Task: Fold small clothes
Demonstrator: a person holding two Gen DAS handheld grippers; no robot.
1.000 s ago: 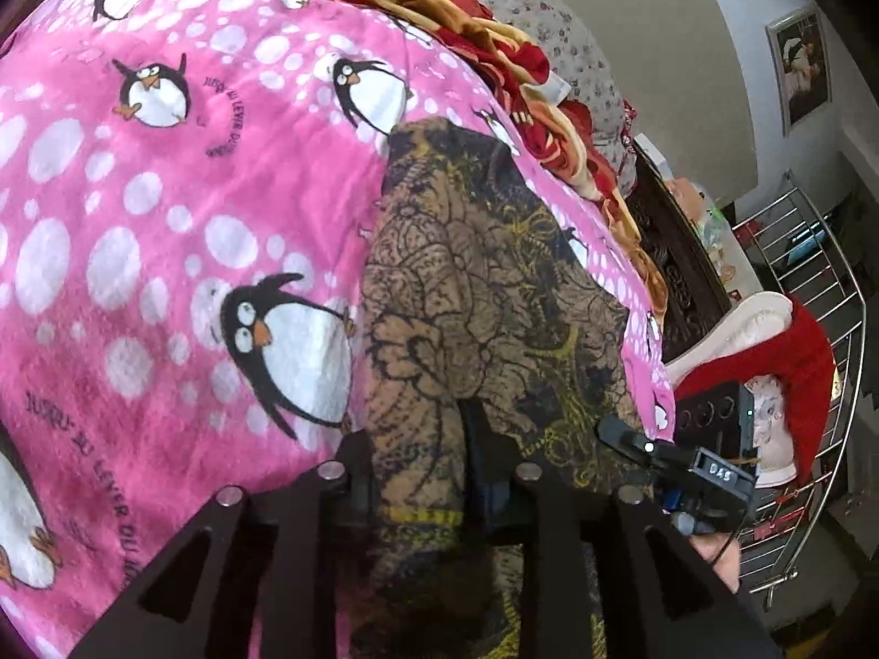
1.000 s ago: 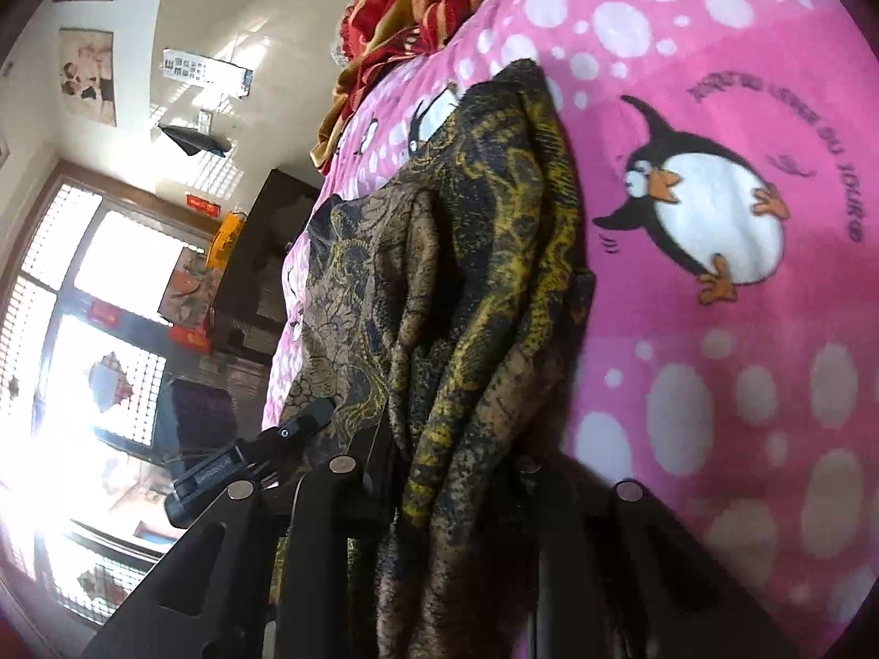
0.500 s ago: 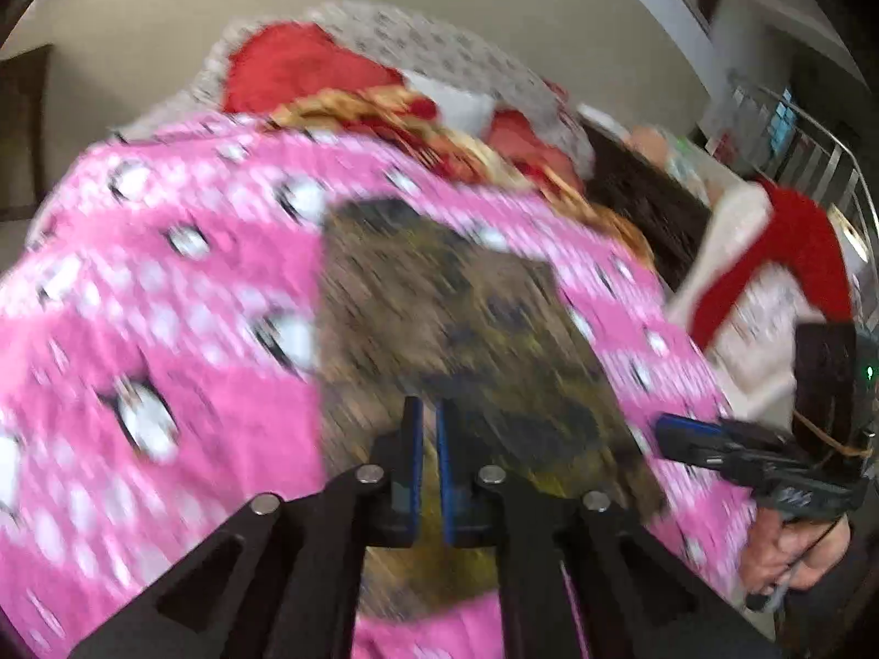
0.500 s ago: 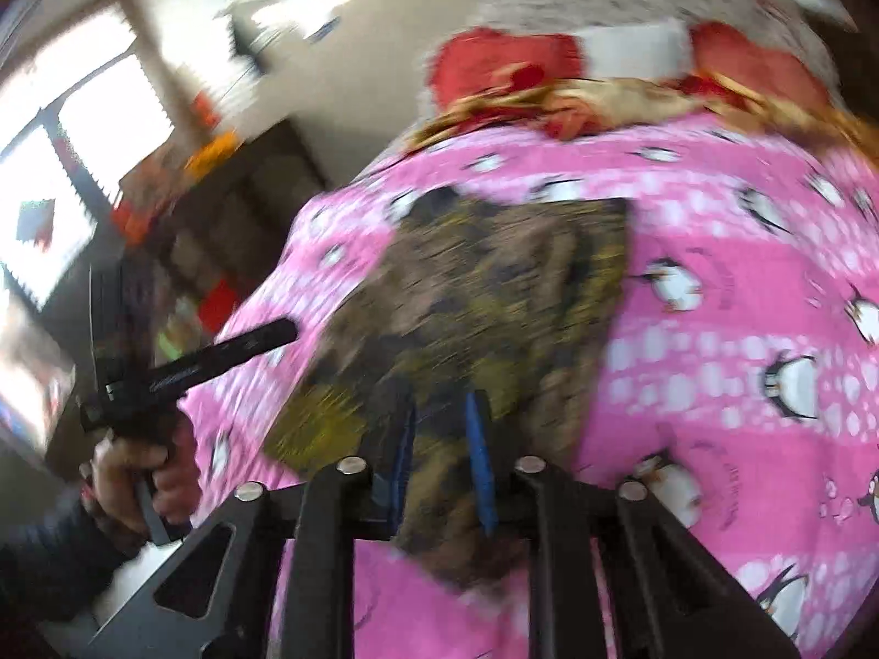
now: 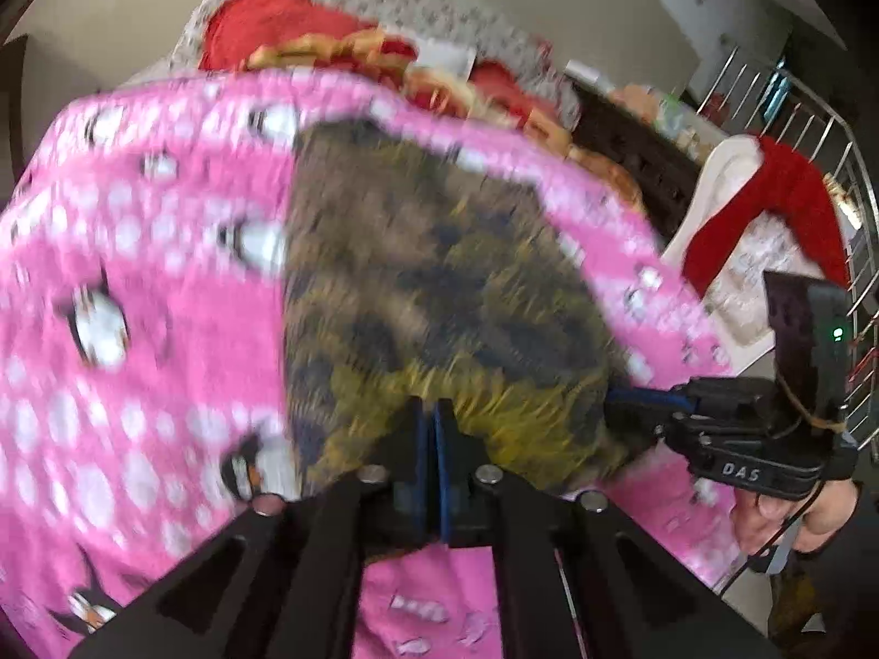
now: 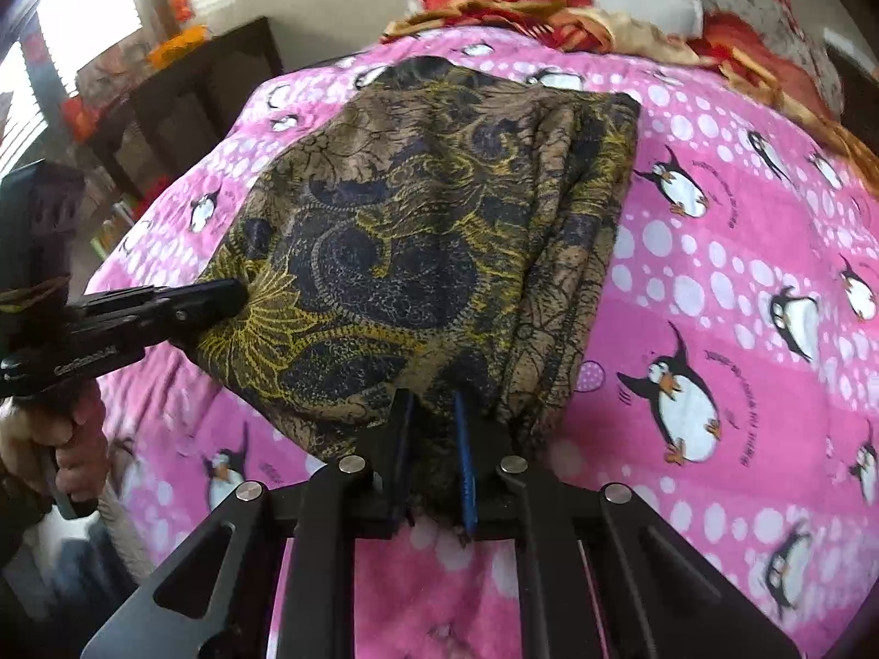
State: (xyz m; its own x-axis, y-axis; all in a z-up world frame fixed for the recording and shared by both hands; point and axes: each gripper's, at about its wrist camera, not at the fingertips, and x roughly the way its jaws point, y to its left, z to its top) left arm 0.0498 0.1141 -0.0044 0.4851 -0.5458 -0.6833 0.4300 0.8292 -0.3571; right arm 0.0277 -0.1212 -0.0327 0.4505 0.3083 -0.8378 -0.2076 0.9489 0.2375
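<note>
Your left hand-held gripper (image 6: 233, 296) is pinched on the near left corner of the folded, thin paisley cloth (image 6: 428, 230). Your right hand-held gripper (image 6: 431, 423), jaws just narrowing, clamps its bunched near edge. It lies mid-bed on a fleecy pink penguin blanket (image 6: 741, 285).

Place: a bedroom in a home is showing here.
Bed: a pink penguin blanket (image 6: 741, 285) is covering most of each frame.
Bedding: red and gold quilts (image 6: 549, 5) are piling along the top edge.
Furniture: a dark cabinet (image 6: 181, 110) is standing at upper left, beside a bright window (image 6: 82, 16).
Laundry: a metal drying rack (image 5: 824, 126) is showing at the right edge.
</note>
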